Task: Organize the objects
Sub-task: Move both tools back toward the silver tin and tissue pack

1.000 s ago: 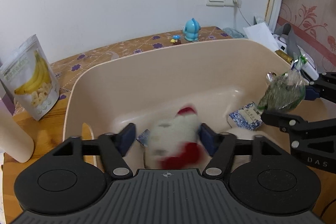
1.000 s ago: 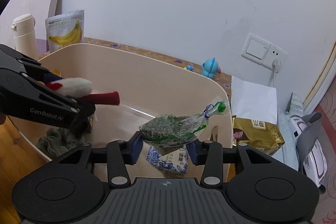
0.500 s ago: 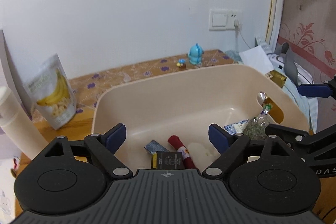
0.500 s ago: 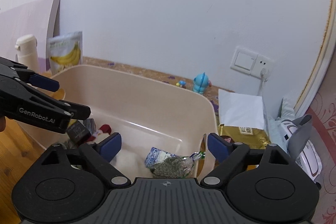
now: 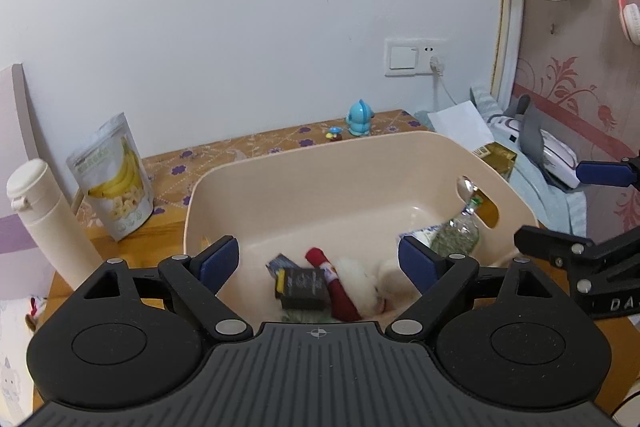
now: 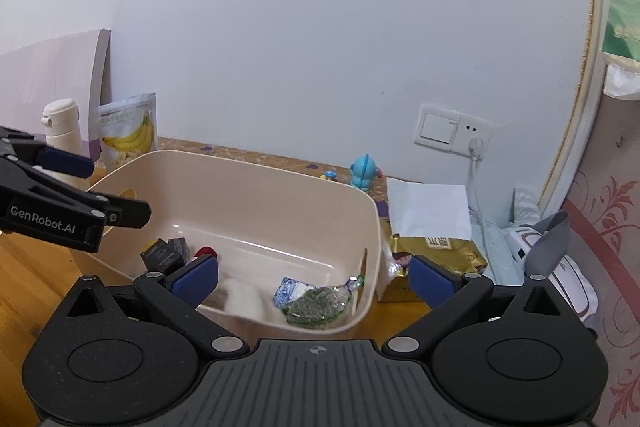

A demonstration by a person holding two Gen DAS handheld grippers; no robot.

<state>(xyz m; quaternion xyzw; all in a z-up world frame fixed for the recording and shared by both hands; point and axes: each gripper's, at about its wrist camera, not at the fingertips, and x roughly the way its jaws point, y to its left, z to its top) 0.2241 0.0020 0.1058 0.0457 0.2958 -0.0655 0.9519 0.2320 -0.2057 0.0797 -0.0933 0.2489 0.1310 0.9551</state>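
We are holding the left gripper (image 5: 318,261) and the right gripper (image 6: 314,277) above the beige bin (image 5: 320,163), both with fingers spread apart and gripping nothing; the red-and-white plush toy (image 5: 352,283) and the green herb bag (image 6: 320,303) are lying inside it.

Readable text is sparse. "GenRobot.AI" in white on the side of the left gripper (image 6: 90,187), seen from the right wrist view. From the left wrist view the right gripper (image 5: 576,211) shows only "DA" on its black body, rest cut off by the frame edge. Gold packet (image 6: 436,249) beside the beige bin (image 6: 280,183) has dark characters on its top edge, too small to read. Banana chips bag (image 5: 114,183) has print above the banana picture, not legible. Black box (image 5: 302,285) in the bin: label unreadable
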